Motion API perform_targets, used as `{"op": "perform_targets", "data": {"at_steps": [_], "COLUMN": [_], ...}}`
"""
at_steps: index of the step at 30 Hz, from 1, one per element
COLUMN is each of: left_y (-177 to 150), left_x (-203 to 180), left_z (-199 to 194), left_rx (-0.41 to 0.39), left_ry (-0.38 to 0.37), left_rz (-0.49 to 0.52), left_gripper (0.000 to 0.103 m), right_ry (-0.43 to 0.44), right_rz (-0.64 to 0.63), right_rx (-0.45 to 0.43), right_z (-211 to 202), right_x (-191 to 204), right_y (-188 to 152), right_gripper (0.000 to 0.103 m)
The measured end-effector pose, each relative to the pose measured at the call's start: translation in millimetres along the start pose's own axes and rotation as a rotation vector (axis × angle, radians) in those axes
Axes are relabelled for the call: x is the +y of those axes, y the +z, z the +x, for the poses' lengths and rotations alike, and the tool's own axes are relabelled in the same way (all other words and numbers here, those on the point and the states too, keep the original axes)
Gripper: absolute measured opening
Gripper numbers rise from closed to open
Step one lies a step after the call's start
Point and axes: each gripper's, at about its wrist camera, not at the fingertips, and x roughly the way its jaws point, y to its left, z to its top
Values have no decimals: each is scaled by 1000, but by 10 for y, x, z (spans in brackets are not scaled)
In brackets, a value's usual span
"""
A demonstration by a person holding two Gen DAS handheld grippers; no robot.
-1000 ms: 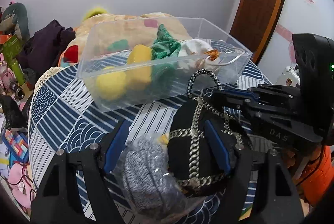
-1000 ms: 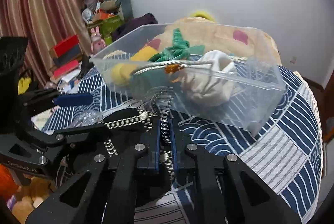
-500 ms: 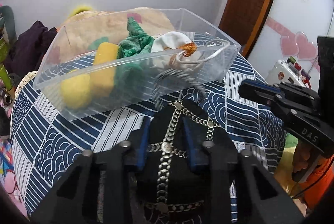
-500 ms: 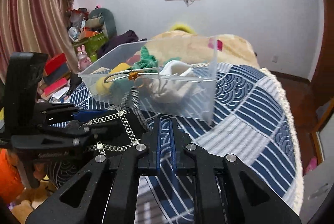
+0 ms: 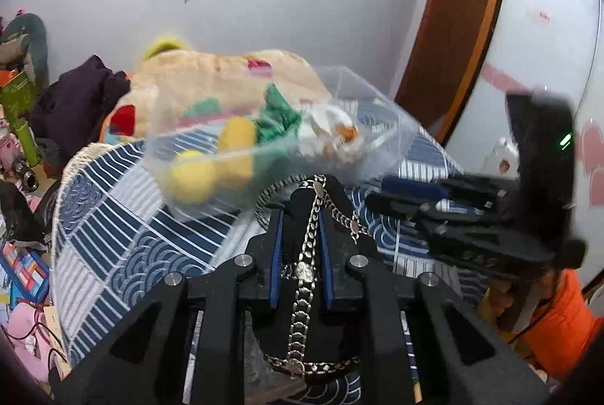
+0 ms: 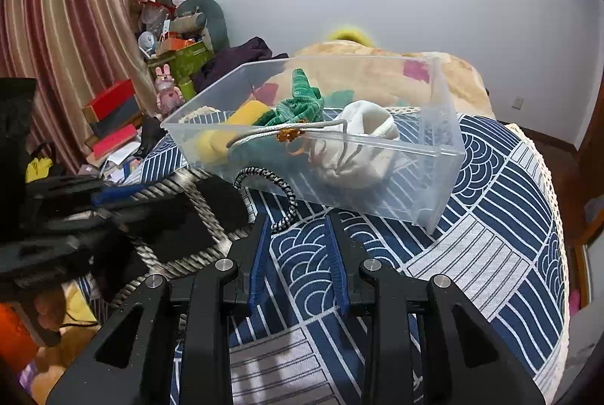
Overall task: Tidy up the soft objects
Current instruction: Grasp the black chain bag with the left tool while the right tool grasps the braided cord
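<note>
My left gripper [image 5: 299, 216] is shut on a black bag with silver chain trim [image 5: 313, 322], held above the blue patterned table. The same bag shows blurred in the right wrist view [image 6: 177, 220], its braided loop handle [image 6: 279, 190] curling beside my right gripper [image 6: 298, 220], which is open and empty. A clear plastic bin [image 6: 441, 148] stands beyond, holding a yellow soft toy [image 6: 245, 114], green knit cloth [image 6: 302, 103] and a white drawstring pouch [image 6: 362, 140]. The bin also shows in the left wrist view [image 5: 381, 125].
The round table wears a blue and white patterned cloth [image 6: 490, 235]. A beige plush blanket pile [image 5: 211, 80] lies behind the bin. Clutter of boxes and toys [image 6: 166, 65] stands at the left by the curtain. A wooden door [image 5: 453, 27] is at the right.
My left gripper closed on the black bag and lifted it, leaving the grey bundle. My right gripper let go of the bag's loop handle and opened.
</note>
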Motion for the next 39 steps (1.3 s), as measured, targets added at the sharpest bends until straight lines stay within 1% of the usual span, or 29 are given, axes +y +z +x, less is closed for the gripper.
{"op": "perform_targets", "data": {"at_steps": [3,7,12,15,16,17,18,19,24,29,32,35,37,39], "left_y": [67,138,124,110,105,105,106,114,179,294,395,485,548,618], "left_x": [85,214,342,388,394,386,380,374,324,243,176,149,141,140], "left_z": [-155,-273,-298,-296,-295,-296,-303,-310,-350,-490,-573,-615,-642,-656], "left_rx": [-49,-87,-97,-99,-100,-102,-105,-109,-133,-184,-219,-254,-278,-301], "left_ry": [18,45,51,41,40,39,37,34,23,20,33,45,54,64], "left_rz": [-15,-31,-65,-87,-89,-89,-88,-88,-90,-73,-53,-45,-43,-41], "left_gripper": [17,17,17,16,16,16,16,16,16,16,16,16,16,16], "right_ry": [2,7,14,-16,-28,-39,-38,-35,-43,-31,-33,-40,-37,-39], "right_rz": [-4,10,9,-3,-7,-12,-16,-15,-17,-6,-14,-13,-6,-7], "right_rx": [25,94,137,138,134,128,125,120,37,-35,-81,-134,-172,-208], "right_z": [112,384,526,575,586,583,574,555,290,-106,-370,-578,-702,-751], "right_x": [3,-3,53,108,122,133,138,128,83,30,5,-13,-48,1], "right_y": [36,84,111,125,127,127,125,128,83,-3,-26,31,109,225], "right_gripper": [27,27,27,27,25,10,7,7,7,7,7,7,7,7]}}
